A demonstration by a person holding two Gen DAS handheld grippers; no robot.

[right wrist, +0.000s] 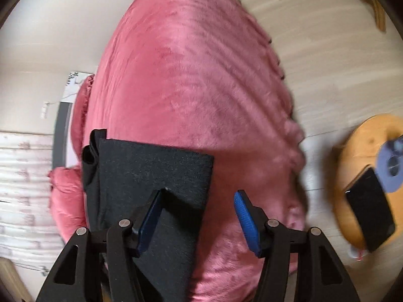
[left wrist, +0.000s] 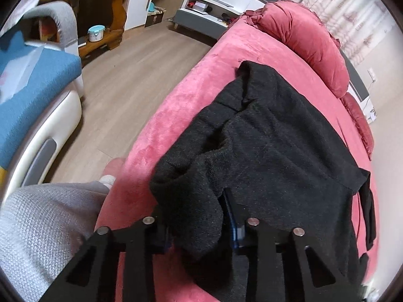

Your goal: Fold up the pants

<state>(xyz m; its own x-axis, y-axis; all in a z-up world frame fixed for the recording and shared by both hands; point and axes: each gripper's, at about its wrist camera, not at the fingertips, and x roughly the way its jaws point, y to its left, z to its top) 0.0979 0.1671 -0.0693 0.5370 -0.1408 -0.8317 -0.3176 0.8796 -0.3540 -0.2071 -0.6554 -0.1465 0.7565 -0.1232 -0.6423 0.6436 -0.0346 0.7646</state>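
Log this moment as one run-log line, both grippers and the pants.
left gripper: shut on black pants | right gripper: open, holding nothing | pants: partly folded on pink bed

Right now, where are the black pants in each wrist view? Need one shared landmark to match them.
Left wrist: black pants fill centre and lower right, a bunched fold pinched in the left gripper.
Right wrist: pants lower left of centre, flat, beneath the open right gripper.
Shared landmark: pink bed cover.
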